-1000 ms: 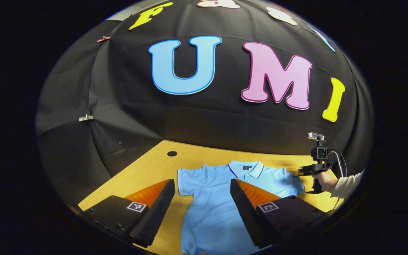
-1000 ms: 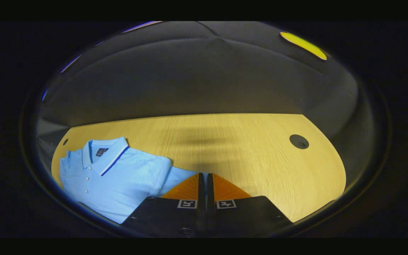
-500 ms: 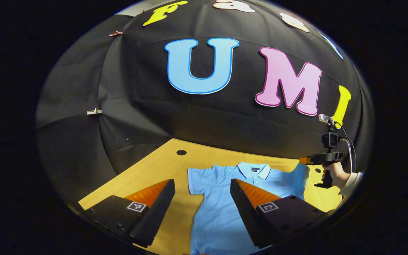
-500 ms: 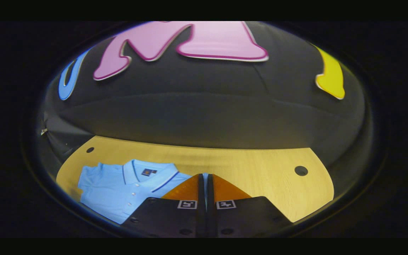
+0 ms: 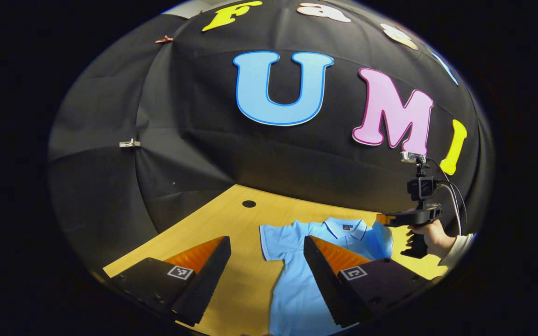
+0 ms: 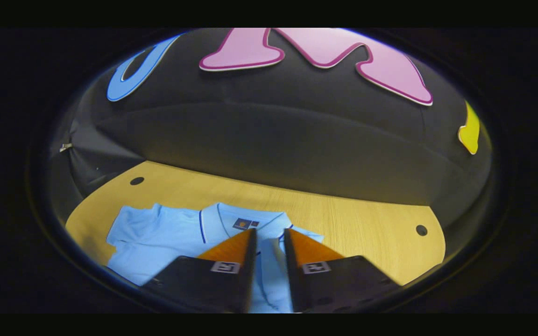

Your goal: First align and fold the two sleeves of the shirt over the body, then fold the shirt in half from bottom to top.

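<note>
Lying under right gripper (image 6: 269,242): shirt (image 6: 166,238); jaws slightly parted.

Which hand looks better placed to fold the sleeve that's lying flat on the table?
Left. The left gripper has its jaws wide open, with the flat sleeve just ahead of them. The right gripper is at the shirt's far side.

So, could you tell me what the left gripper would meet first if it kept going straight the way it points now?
Probably the wooden table, just beside the shirt's near sleeve; its open fingers frame bare wood, though depth is hard to judge.
</note>
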A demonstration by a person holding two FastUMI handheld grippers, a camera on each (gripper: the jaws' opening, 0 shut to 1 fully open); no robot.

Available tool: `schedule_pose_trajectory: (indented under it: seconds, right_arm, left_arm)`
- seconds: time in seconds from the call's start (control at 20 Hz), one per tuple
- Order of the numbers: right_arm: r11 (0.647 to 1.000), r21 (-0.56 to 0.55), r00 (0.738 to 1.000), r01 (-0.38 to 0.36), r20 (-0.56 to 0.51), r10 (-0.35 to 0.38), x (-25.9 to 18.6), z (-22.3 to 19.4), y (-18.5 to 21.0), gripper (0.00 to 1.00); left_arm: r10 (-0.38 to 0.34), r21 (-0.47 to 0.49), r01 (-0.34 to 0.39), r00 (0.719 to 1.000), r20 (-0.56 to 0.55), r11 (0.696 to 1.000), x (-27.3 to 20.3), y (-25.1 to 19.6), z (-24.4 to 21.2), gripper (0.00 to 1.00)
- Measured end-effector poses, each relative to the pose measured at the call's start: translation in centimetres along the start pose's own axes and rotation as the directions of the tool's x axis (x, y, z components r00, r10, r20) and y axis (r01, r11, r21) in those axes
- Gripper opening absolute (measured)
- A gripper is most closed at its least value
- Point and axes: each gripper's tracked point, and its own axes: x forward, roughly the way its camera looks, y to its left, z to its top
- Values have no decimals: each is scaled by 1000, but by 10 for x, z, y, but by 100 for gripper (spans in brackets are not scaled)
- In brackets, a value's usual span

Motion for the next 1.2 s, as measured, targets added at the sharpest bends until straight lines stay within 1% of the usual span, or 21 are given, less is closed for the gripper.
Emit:
schedule_pose_trajectory:
  seconds: [0.1, 0.15, 0.2, 0.35, 0.45, 0.55, 0.65, 0.7, 0.75, 0.8, 0.9, 1.0, 1.05, 1.1, 1.15, 1.2]
  right_arm:
    - [1000, 23, 1000, 13, 11, -13, -4, -6, -5, 74]
    - [999, 31, 1000, 13, 17, -14, -11, -8, -9, 96]
    - [999, 39, 1000, 20, 21, -20, -20, -13, -15, 98]
    - [998, 57, 998, 39, 52, -42, -48, -27, -40, 98]
    - [996, 58, 995, 64, 71, -68, -68, -39, -63, 98]
    - [994, 75, 994, 74, 80, -80, -89, -50, -80, 98]
    - [993, 88, 993, 82, 82, -90, -104, -59, -94, 97]
    - [991, 94, 991, 91, 87, -100, -111, -60, -103, 97]
    - [991, 94, 989, 99, 100, -109, -117, -60, -109, 98]
    - [990, 90, 987, 110, 109, -120, -121, -60, -116, 98]
    - [989, 86, 985, 123, 112, -132, -128, -60, -127, 98]
    - [990, 92, 986, 109, 113, -119, -136, -60, -130, 97]
    - [991, 96, 988, 98, 112, -109, -138, -61, -131, 97]
    - [990, 116, 988, 86, 121, -100, -142, -58, -131, 97]
    - [988, 139, 987, 68, 137, -87, -145, -53, -130, 98]
    - [987, 151, 986, 61, 146, -83, -147, -51, -130, 97]
  left_arm:
    - [-19, -15, 19, 1000, -14, 1000, 25, -2, -3, 97]
    - [-40, -17, 39, 999, -28, 999, 38, -5, -8, 96]
    - [-57, -15, 56, 997, -50, 998, 52, -8, -11, 96]
    - [-115, -7, 115, 989, -95, 993, 105, -19, -24, 97]
    - [-118, 22, 122, 984, -135, 992, 144, -19, -37, 96]
    - [-90, 60, 103, 978, -190, 993, 181, -15, -54, 97]
    - [-81, 59, 97, 969, -233, 993, 212, -17, -66, 97]
    - [-66, 76, 89, 962, -264, 993, 223, -15, -72, 97]
    - [-26, 104, 58, 958, -285, 993, 238, -10, -84, 97]
    - [-4, 127, 44, 953, -303, 991, 251, -7, -91, 96]
    - [-1, 132, 49, 939, -343, 990, 267, -13, -101, 96]
    - [10, 136, 44, 929, -371, 990, 277, -13, -108, 96]
    - [18, 158, 47, 922, -387, 986, 278, -9, -115, 96]
    - [27, 179, 52, 911, -412, 982, 278, -6, -123, 96]
    - [18, 174, 68, 892, -451, 982, 276, -9, -134, 96]
    - [9, 161, 66, 903, -429, 985, 275, -11, -128, 96]
